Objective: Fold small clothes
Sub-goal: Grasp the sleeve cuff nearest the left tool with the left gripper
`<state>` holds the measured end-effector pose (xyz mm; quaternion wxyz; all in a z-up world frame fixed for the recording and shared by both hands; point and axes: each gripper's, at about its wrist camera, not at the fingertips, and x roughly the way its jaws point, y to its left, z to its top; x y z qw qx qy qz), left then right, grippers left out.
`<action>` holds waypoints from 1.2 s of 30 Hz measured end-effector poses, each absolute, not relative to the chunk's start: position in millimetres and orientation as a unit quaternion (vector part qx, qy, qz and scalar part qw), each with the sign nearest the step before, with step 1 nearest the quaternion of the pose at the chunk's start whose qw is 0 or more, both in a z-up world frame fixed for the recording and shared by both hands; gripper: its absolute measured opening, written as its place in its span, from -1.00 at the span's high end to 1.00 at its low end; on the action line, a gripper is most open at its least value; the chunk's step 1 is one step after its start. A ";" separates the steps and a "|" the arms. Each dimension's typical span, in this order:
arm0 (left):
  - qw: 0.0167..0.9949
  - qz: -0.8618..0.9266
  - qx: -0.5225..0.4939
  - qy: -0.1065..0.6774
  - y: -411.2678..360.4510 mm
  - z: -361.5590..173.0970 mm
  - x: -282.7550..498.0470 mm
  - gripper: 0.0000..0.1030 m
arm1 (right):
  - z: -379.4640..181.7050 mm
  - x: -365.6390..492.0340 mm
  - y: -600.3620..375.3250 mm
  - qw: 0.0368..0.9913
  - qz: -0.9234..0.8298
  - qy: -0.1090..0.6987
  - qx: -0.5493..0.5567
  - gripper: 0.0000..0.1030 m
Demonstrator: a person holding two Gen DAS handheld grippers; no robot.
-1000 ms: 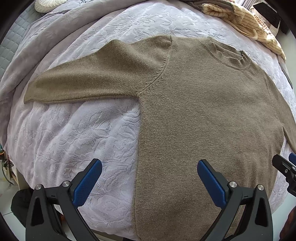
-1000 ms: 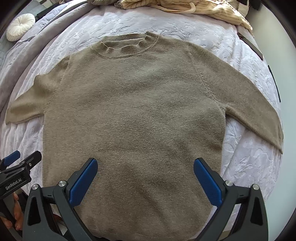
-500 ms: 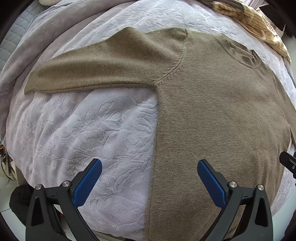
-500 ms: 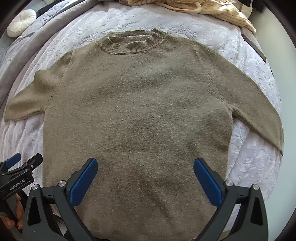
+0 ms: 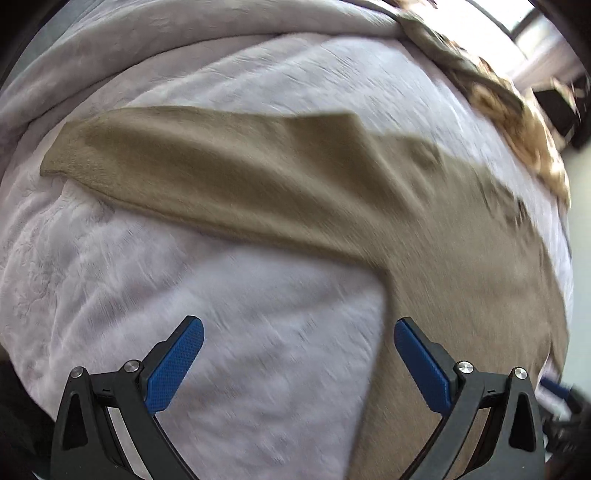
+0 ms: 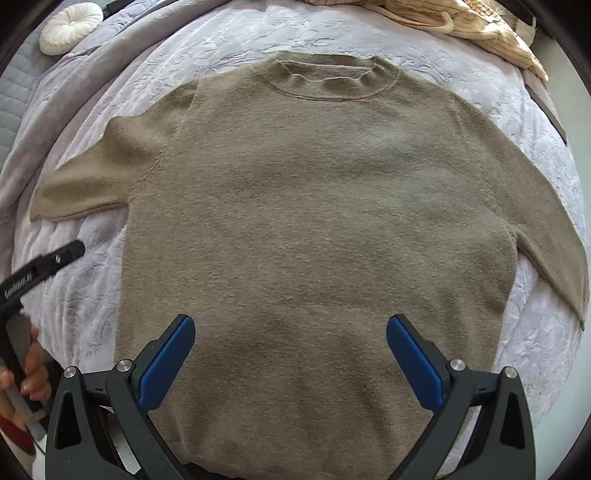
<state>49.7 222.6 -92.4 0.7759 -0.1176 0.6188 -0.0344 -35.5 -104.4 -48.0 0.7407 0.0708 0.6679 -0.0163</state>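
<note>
An olive-brown knit sweater (image 6: 314, 229) lies flat and face up on a pale lilac bedspread (image 6: 85, 314), collar at the far side, both sleeves spread out. My right gripper (image 6: 290, 354) hangs open over the lower body of the sweater, nothing between its blue pads. In the blurred left wrist view the sweater's left sleeve (image 5: 221, 173) stretches across the frame and its body (image 5: 461, 277) fills the right. My left gripper (image 5: 297, 358) is open above the bedspread (image 5: 221, 314), just left of the sweater's side edge. Its black finger (image 6: 44, 266) shows in the right wrist view.
A cream striped garment (image 6: 461, 22) lies bunched at the far right of the bed. A round white cushion (image 6: 70, 27) sits at the far left on a grey quilted cover (image 6: 22, 92). A hand (image 6: 31, 373) holds the left gripper's handle at the lower left.
My left gripper has swung leftward, away from the sweater's body and over the bare bedspread, toward the left sleeve. The right gripper has shifted slightly and stayed open over the hem area.
</note>
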 end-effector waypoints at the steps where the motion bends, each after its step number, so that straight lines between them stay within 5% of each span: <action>1: 0.776 -0.025 -0.140 0.614 239.1 -99.4 56.5 -1.00 | -49.2 -35.8 -98.3 0.741 -0.009 0.668 0.071 -1.00; 9: 0.726 -0.027 -0.360 0.585 317.3 -164.3 94.3 -1.00 | -66.2 -36.4 -55.7 0.727 0.029 0.682 0.069 -1.00; 15: 0.771 0.013 -0.408 0.489 355.3 -140.4 102.9 -0.89 | -76.6 -38.7 -34.0 0.719 0.046 0.690 0.067 -1.00; 16: 0.774 0.026 -0.404 0.487 362.1 -140.9 104.7 -0.67 | -77.4 -39.1 -31.9 0.719 0.048 0.691 0.064 -1.00; 20: 0.759 0.048 -0.390 0.520 380.7 -160.9 107.2 0.70 | -80.9 -42.0 -27.3 0.716 0.053 0.693 0.059 -1.00; 22: 0.765 0.049 -0.386 0.514 383.2 -159.0 104.5 0.81 | -83.8 -43.3 -27.3 0.714 0.054 0.695 0.063 -1.00; 36: 0.873 -0.151 -0.195 0.421 196.4 -1.2 116.7 0.84 | -65.8 -51.2 -76.5 0.734 0.042 0.669 0.113 -0.85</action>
